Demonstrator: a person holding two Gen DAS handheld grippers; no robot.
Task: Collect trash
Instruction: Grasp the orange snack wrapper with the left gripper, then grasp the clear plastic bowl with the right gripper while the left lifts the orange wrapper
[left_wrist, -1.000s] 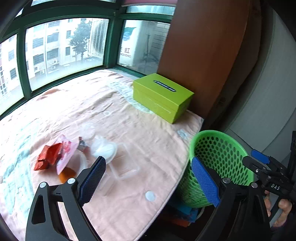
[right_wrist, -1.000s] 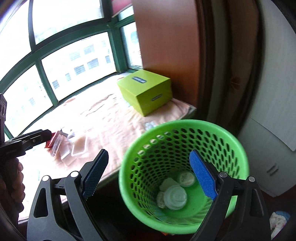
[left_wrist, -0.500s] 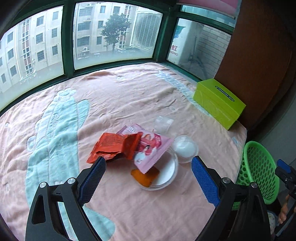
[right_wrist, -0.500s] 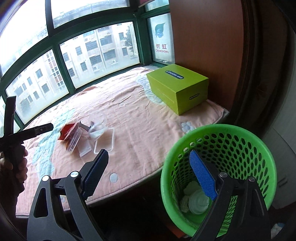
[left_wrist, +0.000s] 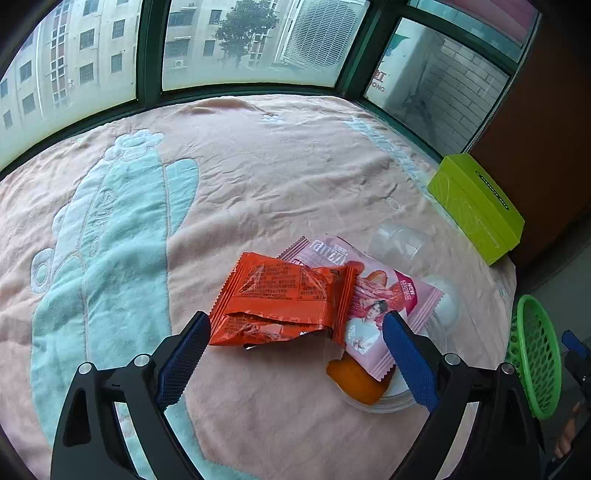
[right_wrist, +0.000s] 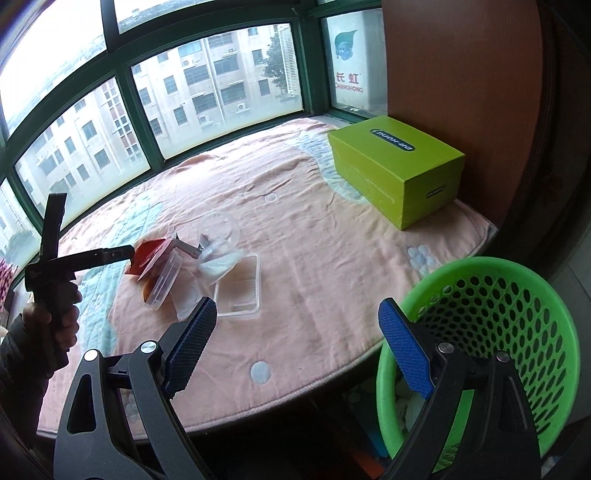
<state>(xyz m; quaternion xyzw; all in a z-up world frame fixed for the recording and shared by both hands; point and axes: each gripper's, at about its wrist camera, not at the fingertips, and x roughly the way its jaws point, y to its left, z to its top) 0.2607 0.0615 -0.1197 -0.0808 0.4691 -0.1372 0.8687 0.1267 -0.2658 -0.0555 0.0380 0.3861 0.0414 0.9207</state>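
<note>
An orange snack wrapper (left_wrist: 280, 299) lies on a pink wrapper (left_wrist: 384, 295), over a clear round dish (left_wrist: 384, 402) holding an orange scrap (left_wrist: 354, 380). A white cup (left_wrist: 443, 299) and a clear lid (left_wrist: 402, 240) lie beside them. My left gripper (left_wrist: 295, 350) is open, just above the orange wrapper's near edge. The green basket (right_wrist: 491, 332) stands off the table's edge with white trash inside. My right gripper (right_wrist: 295, 343) is open and empty over the table edge beside the basket. The trash pile (right_wrist: 192, 266) and the left gripper (right_wrist: 122, 254) show in the right wrist view.
A green box (right_wrist: 399, 173) stands at the back right against a brown panel. A pink and teal blanket (left_wrist: 258, 166) covers the table. A clear rectangular tray (right_wrist: 240, 291) lies near the pile. Windows ring the far side.
My left gripper swung from the basket side over to the pile and dropped close to the orange wrapper. My right gripper drew back from above the basket toward the table edge.
</note>
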